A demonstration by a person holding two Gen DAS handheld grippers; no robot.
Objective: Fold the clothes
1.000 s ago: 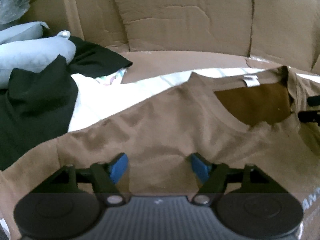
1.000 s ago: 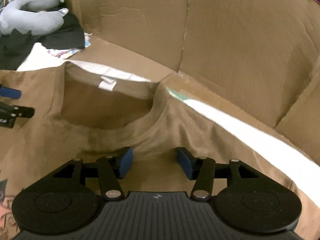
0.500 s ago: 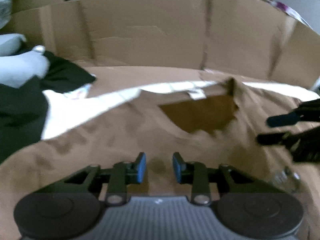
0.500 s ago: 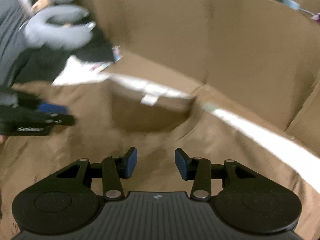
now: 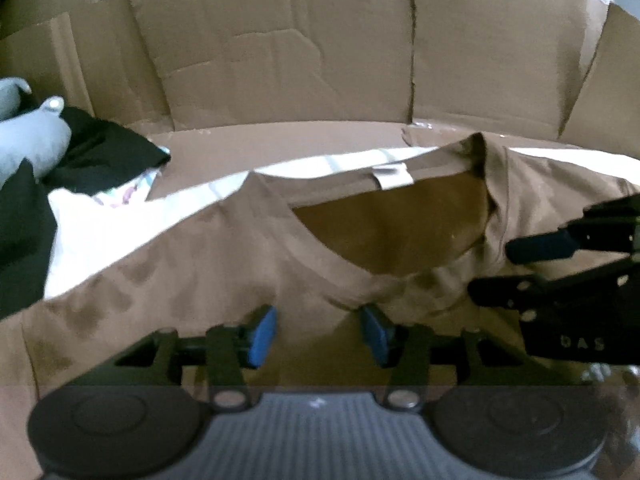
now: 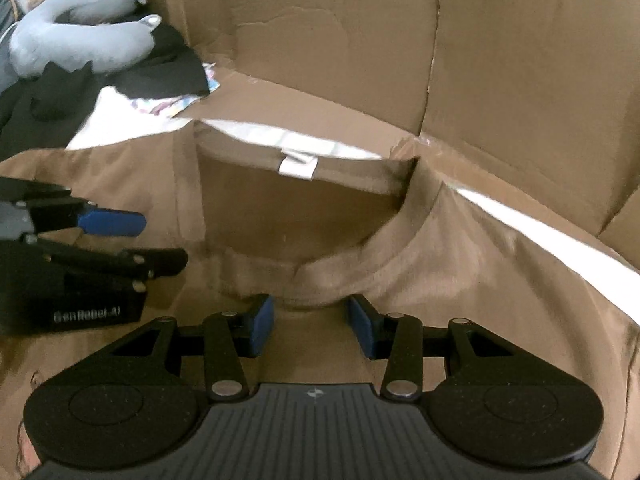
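A brown T-shirt [image 5: 192, 280] lies spread out, neck hole up, with a white label [image 5: 394, 176] at the back of the collar. My left gripper [image 5: 318, 320] hovers low over the shirt's front, just left of the collar's front edge. Its jaws are opening, and the cloth lies below the blue pads, not pinched. My right gripper [image 6: 310, 312] stands open, with the front of the collar [image 6: 320, 280] just ahead of its pads. The right gripper [image 5: 492, 270] and left gripper [image 6: 162, 240] also show in each other's views, close together beside the neck hole.
Cardboard walls [image 5: 280, 60] ring the work surface at the back and right. Black garments [image 5: 100, 152], a grey neck pillow [image 6: 80, 48] and a white cloth [image 5: 100, 232] pile up at the left. A white strip [image 6: 540, 232] runs along the shirt's far edge.
Both grippers have drawn toward the collar's front and toward each other. The left jaws narrowed, then widened again. The right jaws stand slightly narrower than before.
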